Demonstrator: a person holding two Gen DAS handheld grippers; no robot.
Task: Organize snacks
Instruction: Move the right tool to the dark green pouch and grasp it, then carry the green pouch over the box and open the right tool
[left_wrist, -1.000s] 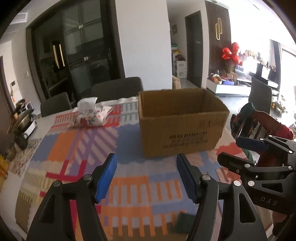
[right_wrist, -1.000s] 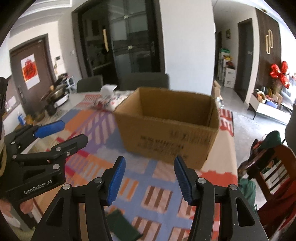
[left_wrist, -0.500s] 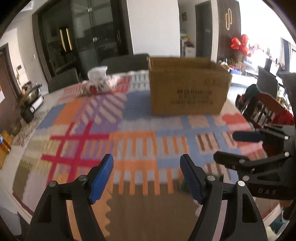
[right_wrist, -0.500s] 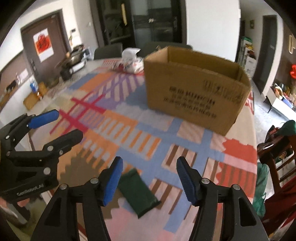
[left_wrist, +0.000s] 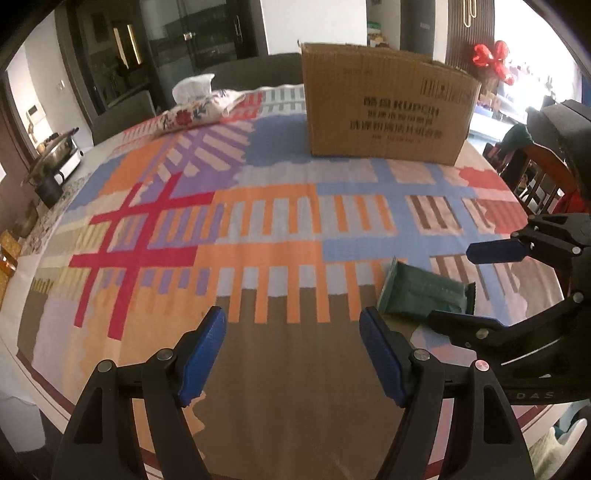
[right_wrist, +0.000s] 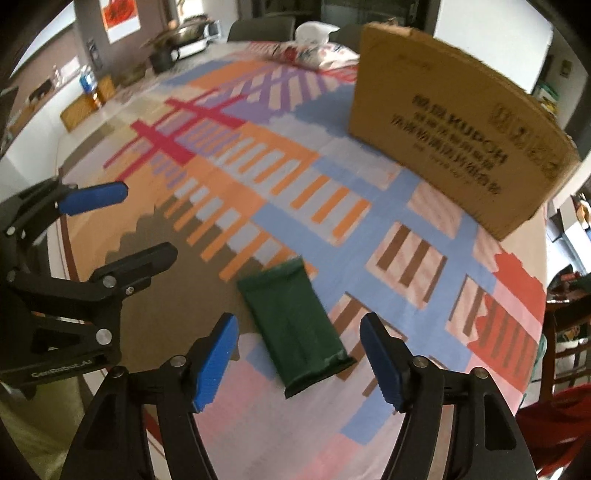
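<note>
Item: one dark green flat foil snack packet (right_wrist: 297, 325), lying flat on the multicoloured patchwork-patterned tablecloth (left_wrist: 258, 221) near the table's front edge, its long axis angled away from the right wrist camera; in the left wrist view the same packet (left_wrist: 421, 293) lies to the right of the left tool's fingers. Right gripper (right_wrist: 299, 363): black frame, blue-padded fingers (right_wrist: 216, 360), held low over the cloth and pointing forward, jaws spread wide with the near end of the packet lying between the two tips, no contact visible. Left gripper (left_wrist: 291, 354): same build, jaws likewise spread wide and holding nothing, hovering over a bare brown and orange patch of cloth, to the left of the packet and apart from it. Each tool shows sideways in the other's view, the left one at the left border of the right wrist view and the right one at the right border of the left wrist view. Container: one brown corrugated cardboard box (left_wrist: 384, 107) with printed black lettering, standing upright and open-topped at the far side of the table, well apart from the packet; its contents cannot be seen. Adjacent: a floral fabric tissue cover (left_wrist: 199, 110) with white tissue protruding, left of the box.
</note>
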